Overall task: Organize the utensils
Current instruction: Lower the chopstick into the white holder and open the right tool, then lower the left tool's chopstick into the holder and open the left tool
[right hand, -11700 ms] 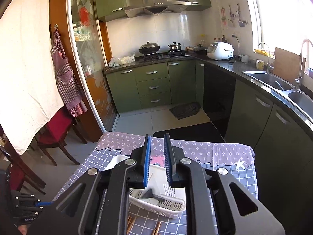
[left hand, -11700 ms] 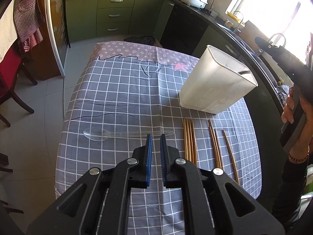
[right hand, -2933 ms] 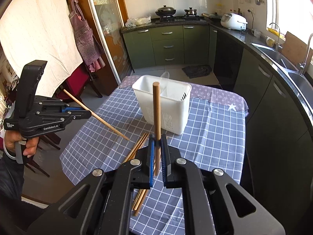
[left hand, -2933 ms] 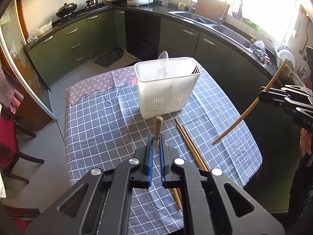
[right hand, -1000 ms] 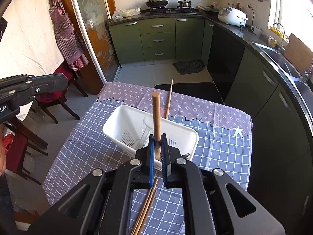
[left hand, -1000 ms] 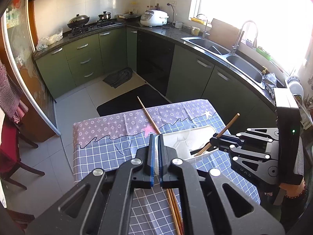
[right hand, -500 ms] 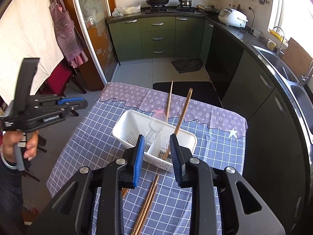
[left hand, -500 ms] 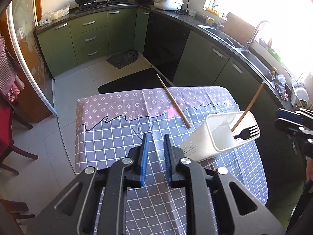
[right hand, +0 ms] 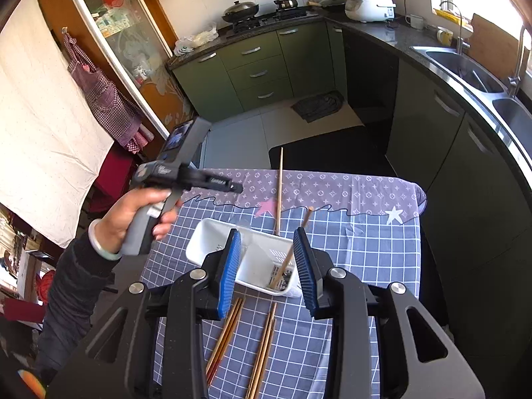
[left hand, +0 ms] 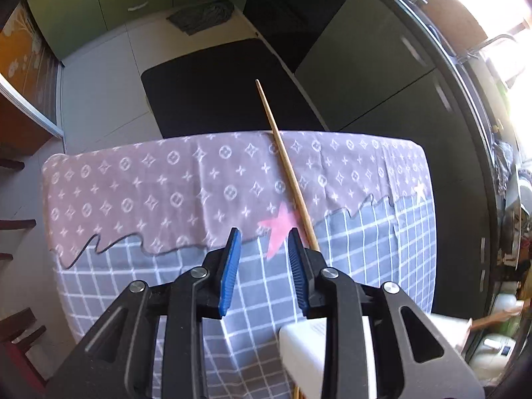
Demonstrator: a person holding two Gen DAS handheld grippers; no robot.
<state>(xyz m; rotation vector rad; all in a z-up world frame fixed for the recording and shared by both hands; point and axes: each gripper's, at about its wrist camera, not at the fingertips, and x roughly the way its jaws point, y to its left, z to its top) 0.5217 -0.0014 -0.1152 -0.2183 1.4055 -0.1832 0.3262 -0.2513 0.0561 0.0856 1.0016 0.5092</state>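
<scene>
Both the left gripper (left hand: pixel 262 259) and right gripper (right hand: pixel 267 262) gape empty. Thin wooden chopsticks (right hand: pixel 226 332) at six o'clock of the white plastic caddy (right hand: pixel 206 242) look light, stiff, slippery; pinch mid-shaft.

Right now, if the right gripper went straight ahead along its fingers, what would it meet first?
Most likely the white utensil caddy, which sits between the open fingers of the right gripper; depth is uncertain.

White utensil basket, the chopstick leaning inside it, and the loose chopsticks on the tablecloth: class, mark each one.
White utensil basket (right hand: pixel 207 237): right wrist view, left rim.
Leaning chopstick (right hand: pixel 301 229): right wrist view, upper shaft.
Loose chopsticks (right hand: pixel 262 349): right wrist view, mid-shaft.
</scene>
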